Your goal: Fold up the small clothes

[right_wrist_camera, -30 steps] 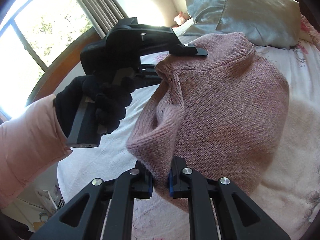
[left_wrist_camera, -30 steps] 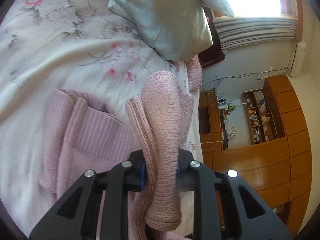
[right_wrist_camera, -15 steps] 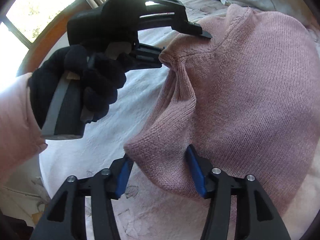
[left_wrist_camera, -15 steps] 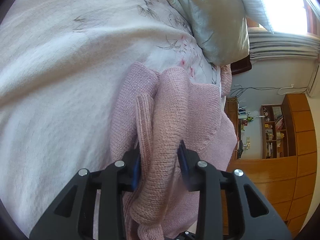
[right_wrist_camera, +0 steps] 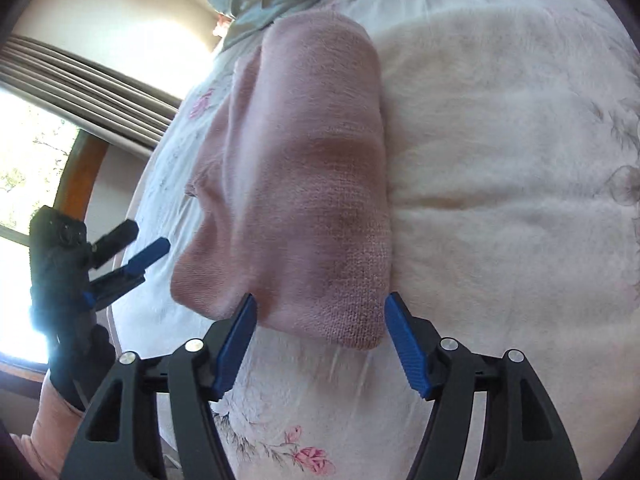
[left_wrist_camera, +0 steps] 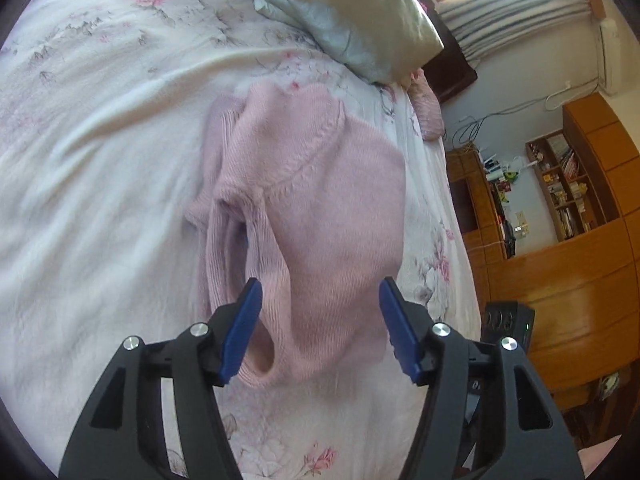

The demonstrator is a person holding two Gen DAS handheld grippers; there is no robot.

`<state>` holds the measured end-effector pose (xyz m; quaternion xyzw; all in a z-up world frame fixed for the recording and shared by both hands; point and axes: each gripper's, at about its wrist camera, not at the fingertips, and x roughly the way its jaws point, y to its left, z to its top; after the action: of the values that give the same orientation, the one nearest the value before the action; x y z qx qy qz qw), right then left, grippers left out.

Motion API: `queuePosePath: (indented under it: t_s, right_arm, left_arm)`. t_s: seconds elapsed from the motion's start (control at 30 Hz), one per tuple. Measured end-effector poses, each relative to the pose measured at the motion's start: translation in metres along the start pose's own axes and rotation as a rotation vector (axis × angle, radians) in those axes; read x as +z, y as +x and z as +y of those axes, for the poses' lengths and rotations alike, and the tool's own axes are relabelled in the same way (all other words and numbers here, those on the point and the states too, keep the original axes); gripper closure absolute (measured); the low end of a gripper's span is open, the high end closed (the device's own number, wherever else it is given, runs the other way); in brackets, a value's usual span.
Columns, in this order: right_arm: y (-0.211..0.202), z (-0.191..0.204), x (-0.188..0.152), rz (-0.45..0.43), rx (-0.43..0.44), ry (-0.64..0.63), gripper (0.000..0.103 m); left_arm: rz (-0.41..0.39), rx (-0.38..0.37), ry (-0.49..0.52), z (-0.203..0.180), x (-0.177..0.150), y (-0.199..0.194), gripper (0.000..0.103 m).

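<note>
While both of my grippers hung above the bed (left_wrist_camera: 100, 184), the pink knitted sweater (left_wrist_camera: 316, 208) lay folded on the white floral bedspread (right_wrist_camera: 500, 208), free of either tool. My left gripper (left_wrist_camera: 320, 320) had its jaws spread wide and held nothing; the blue pads (left_wrist_camera: 244, 328) stood on either side of the sweater's near end in that view, apart from the wool. A rolled sleeve opening faced the left wrist camera, with the ribbed edge running beside it and a seam crossing the upper panel. My right gripper (right_wrist_camera: 320, 336) was likewise wide open and empty, its jaws framing the near hem of the sweater (right_wrist_camera: 304, 184), whether above or just short of it I could not tell. From the right wrist view the left gripper (right_wrist_camera: 136, 248) showed at the left edge, held by a black-gloved hand (right_wrist_camera: 76, 368) with a pink sleeve (right_wrist_camera: 44, 428) below it, its jaws apart and well clear of the garment. A grey-green satin pillow (left_wrist_camera: 360, 20) rested at the head of the bed, beyond the sweater. Past the bed's far side stood wooden shelving (left_wrist_camera: 568, 184) packed with small items, and striped curtains (left_wrist_camera: 516, 12) hung by the bright window.
</note>
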<state>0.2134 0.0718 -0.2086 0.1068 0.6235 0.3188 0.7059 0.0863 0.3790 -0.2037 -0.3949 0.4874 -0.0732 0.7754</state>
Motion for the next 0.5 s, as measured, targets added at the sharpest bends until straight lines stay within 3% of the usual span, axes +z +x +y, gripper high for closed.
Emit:
queuePosePath:
  t_s: [0.1,0.13,0.17,0.2,0.23,0.3,0.4,0.5]
  right_arm:
    - [0.023,-0.013,0.004,0.056,0.022,0.052,0.035]
    - [0.031,-0.017,0.004,0.080,0.041,0.069,0.044]
    - [0.036,-0.019,0.004,0.091,0.037,0.062,0.052]
    - [0.036,-0.019,0.004,0.095,0.020,0.040,0.065]
    - [0.033,-0.018,0.005,0.098,0.025,0.026,0.077]
    - [0.021,-0.019,0.005,0.079,0.065,0.020,0.081]
    - [0.010,-0.017,0.002,0.082,0.025,-0.018,0.082]
    - [0.026,-0.016,-0.001,0.122,-0.048,-0.026,0.082]
  left_arm:
    - [0.069,0.107,-0.036,0.014,-0.011,0.029,0.048]
    - [0.077,0.125,-0.049,0.020,-0.011,0.035,0.064]
    - [0.085,0.128,-0.055,0.024,-0.012,0.038,0.086]
    - [0.086,0.121,-0.065,0.027,-0.012,0.037,0.093]
    - [0.073,0.104,-0.079,0.028,-0.012,0.032,0.094]
    - [0.034,0.075,-0.080,0.031,-0.013,0.021,0.096]
    - [0.032,0.067,-0.119,0.047,-0.022,0.018,0.095]
    - [0.053,0.097,-0.138,0.061,-0.032,0.032,0.094]
